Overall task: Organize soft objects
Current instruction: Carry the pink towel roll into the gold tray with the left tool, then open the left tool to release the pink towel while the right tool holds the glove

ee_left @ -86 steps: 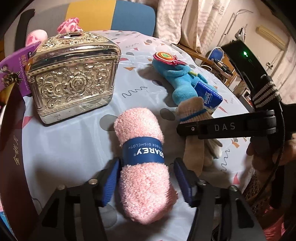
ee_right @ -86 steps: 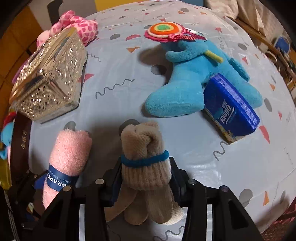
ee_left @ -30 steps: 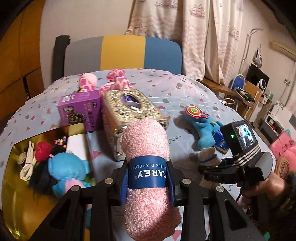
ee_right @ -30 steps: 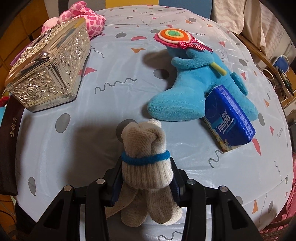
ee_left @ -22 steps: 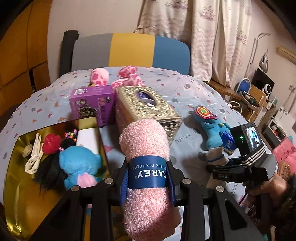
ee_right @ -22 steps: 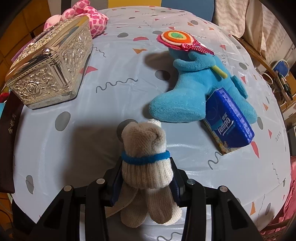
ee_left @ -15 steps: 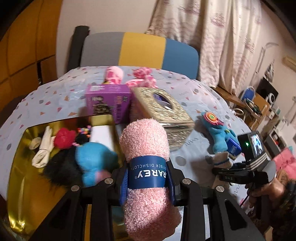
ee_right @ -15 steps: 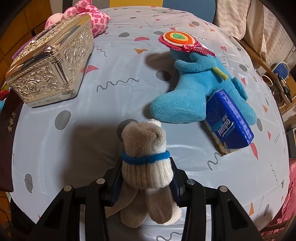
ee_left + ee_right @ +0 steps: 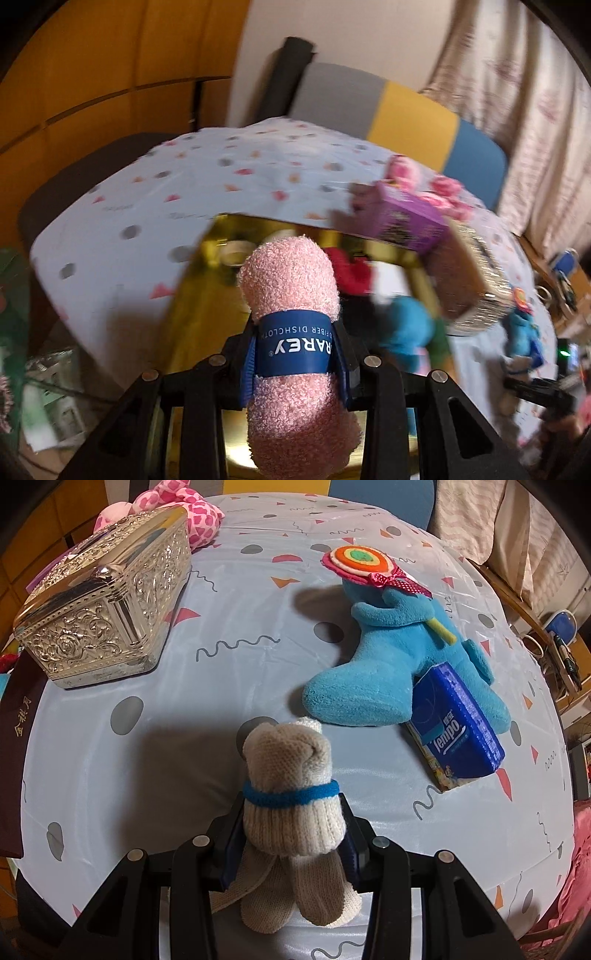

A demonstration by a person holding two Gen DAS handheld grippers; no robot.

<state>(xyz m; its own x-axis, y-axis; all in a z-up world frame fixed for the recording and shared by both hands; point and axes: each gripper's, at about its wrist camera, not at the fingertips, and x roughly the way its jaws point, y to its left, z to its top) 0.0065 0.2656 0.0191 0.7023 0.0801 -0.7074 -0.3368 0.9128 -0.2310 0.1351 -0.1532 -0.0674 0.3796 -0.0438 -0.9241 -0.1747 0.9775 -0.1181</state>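
My left gripper [image 9: 295, 363] is shut on a rolled pink dishcloth [image 9: 291, 291] with a blue paper band, held in the air over a shiny gold tray [image 9: 199, 306]. In the tray lie a red soft thing [image 9: 351, 271] and a blue plush [image 9: 406, 328]. In the right wrist view my right gripper [image 9: 290, 843] is shut on a bundle of beige knitted gloves [image 9: 288, 768] tied with a blue band, just above the tablecloth. A blue plush toy [image 9: 399, 664] with a lollipop lies beyond it.
A silver embossed box [image 9: 107, 609] stands at the left, with a pink spotted plush [image 9: 192, 517] behind it. A blue tissue pack [image 9: 458, 734] leans on the blue plush toy. A purple box [image 9: 402, 218] stands by the tray. A striped chair back [image 9: 406, 118] is behind the table.
My left gripper has swung left with the pink dishcloth and rolled, from beside the silver box to over the gold tray. The right gripper and gloves have stayed put.
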